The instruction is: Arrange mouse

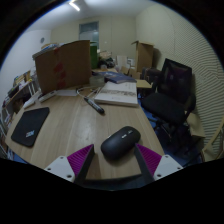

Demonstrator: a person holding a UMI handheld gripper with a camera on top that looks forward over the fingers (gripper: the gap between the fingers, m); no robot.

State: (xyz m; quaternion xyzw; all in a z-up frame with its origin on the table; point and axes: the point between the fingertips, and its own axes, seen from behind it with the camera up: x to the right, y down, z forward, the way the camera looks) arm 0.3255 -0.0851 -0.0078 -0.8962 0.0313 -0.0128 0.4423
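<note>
In the gripper view, the gripper [116, 165] is over a round wooden table [70, 125]. Its two fingers are spread apart, and each one carries a magenta pad [80, 158]. One black computer mouse [120, 143] lies on the table between the two fingertips. There is a small gap at each side of it, so the fingers do not press on it; the mouse rests on the wood by itself.

To the left of the fingers, one dark mouse pad [29, 126] lies flat on the table, well apart from the mouse. Beyond the mouse, near the far edge of the table, there is one white book or stack of papers [116, 94]. One dark, thin object, maybe a pen [93, 103], lies just beside it. One open cardboard box [62, 66] stands at the far left side of the table. To the right of the table there is one black office chair [172, 88]. A second cardboard box [146, 53] is seen further back by the wall.
</note>
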